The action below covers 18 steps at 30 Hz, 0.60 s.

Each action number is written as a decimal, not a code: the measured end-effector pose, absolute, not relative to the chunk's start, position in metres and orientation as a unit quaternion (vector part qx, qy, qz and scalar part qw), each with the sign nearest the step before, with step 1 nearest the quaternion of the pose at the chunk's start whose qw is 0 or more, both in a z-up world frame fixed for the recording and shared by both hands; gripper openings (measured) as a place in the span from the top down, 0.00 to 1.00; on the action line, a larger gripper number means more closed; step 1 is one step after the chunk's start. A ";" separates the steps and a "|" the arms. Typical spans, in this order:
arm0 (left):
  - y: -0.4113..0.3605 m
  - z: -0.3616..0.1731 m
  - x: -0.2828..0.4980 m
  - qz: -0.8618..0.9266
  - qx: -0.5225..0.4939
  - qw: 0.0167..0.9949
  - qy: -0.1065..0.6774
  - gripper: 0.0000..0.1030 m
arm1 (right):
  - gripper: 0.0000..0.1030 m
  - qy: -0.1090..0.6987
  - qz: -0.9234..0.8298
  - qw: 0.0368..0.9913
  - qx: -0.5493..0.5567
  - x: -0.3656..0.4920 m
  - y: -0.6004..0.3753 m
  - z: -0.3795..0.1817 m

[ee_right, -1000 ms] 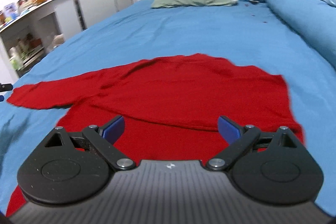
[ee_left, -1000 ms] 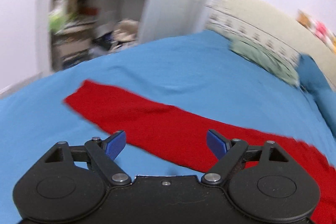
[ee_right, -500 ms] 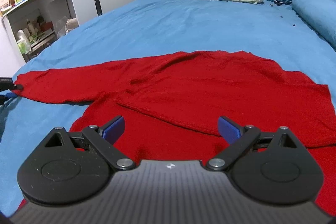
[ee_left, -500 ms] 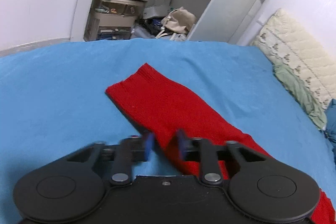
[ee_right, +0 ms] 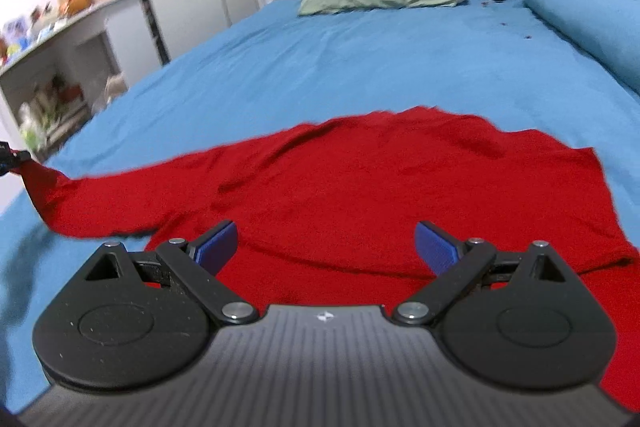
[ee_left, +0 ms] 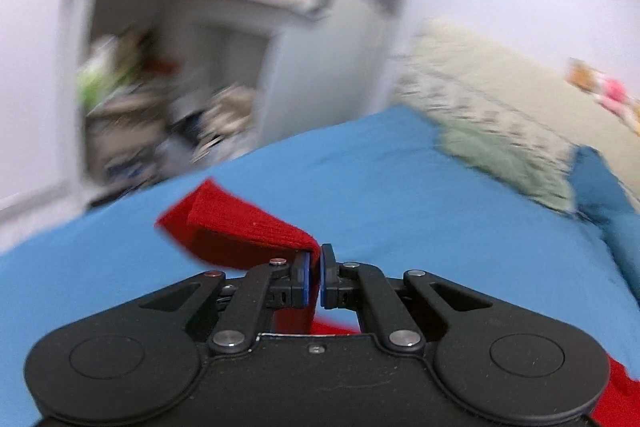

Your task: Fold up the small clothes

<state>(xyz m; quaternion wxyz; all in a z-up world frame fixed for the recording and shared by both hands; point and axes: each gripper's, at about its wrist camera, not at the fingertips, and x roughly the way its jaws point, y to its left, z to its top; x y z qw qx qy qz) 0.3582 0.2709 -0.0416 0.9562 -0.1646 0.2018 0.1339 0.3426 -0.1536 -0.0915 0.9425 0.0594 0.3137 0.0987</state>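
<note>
Sleeve lifted off the bed
Your left gripper (ee_left: pixel 314 277) pinches the red knit sweater's (ee_right: pixel 380 187) sleeve above the blue bedsheet (ee_right: pixel 360 67); your right gripper (ee_right: pixel 326 245) hangs spread over its body.

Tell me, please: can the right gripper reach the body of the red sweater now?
Probably yes. The right gripper hovers with jaws open just above the red sweater, which lies flat on the blue bedsheet with nothing between them. The left gripper only holds the far sleeve end.
</note>
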 end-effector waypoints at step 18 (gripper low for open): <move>-0.132 -0.124 0.389 -0.194 0.041 0.920 0.337 0.96 | 0.00 0.308 -0.011 0.951 0.017 0.313 -0.287 -0.081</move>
